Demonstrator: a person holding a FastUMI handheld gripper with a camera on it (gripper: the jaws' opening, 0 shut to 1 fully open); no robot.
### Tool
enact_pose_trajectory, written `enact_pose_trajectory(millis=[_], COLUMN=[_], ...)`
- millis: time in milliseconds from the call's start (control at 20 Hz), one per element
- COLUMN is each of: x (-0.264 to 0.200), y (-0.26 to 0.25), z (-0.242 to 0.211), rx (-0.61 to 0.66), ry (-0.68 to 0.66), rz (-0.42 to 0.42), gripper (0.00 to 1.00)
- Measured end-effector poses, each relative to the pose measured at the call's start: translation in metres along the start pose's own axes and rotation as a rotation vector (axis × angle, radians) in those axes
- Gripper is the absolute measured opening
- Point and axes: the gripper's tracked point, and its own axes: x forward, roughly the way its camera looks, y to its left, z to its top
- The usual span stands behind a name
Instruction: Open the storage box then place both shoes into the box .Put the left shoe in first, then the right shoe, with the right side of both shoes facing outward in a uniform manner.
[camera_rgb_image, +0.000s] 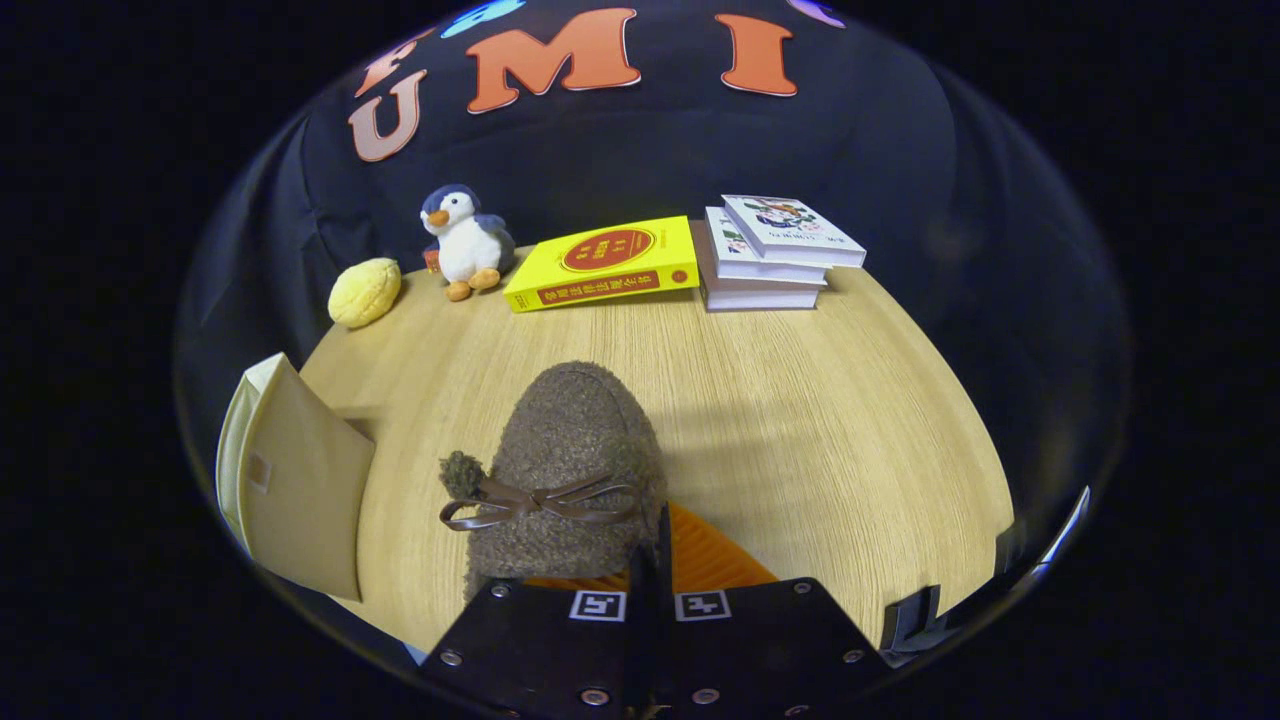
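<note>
The camera rides on the claw (655, 560), looking forward and down over the nearby table (820, 420) toward the booth wall

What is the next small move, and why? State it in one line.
Probably swing the brown shoe left toward the storage box. The gripper looks shut on the shoe's rim beside the orange insole, and the box stands left of the fingers with its beige flap apparently swung open.
</note>
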Motion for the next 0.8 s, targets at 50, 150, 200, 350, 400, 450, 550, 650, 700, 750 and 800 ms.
enact_pose_trajectory(millis=[50,150,200,350,400,450,550,650,700,750,800], x=[-0.009,-0.025,-0.034,-0.056,-0.061,-0.067,-0.077,-0.082,-0.085,-0.087,-0.090], y=[0.008,0.027,0.039,0.079,0.092,0.106,0.135,0.162,0.176,0.189,0.202], z=[0.007,0.022,0.029,0.046,0.051,0.054,0.061,0.063,0.063,0.061,0.060], rx=[-0.001,-0.005,-0.008,-0.024,-0.032,-0.036,-0.051,-0.069,-0.078,-0.087,-0.097], ry=[-0.004,-0.018,-0.026,-0.043,-0.045,-0.047,-0.056,-0.050,-0.045,-0.038,-0.031], rz=[0.004,0.020,0.034,0.081,0.094,0.106,0.130,0.146,0.153,0.159,0.167], gripper=[0.04,0.04,0.04,0.04,0.04,0.04,0.04,0.04,0.03,0.04,0.03])
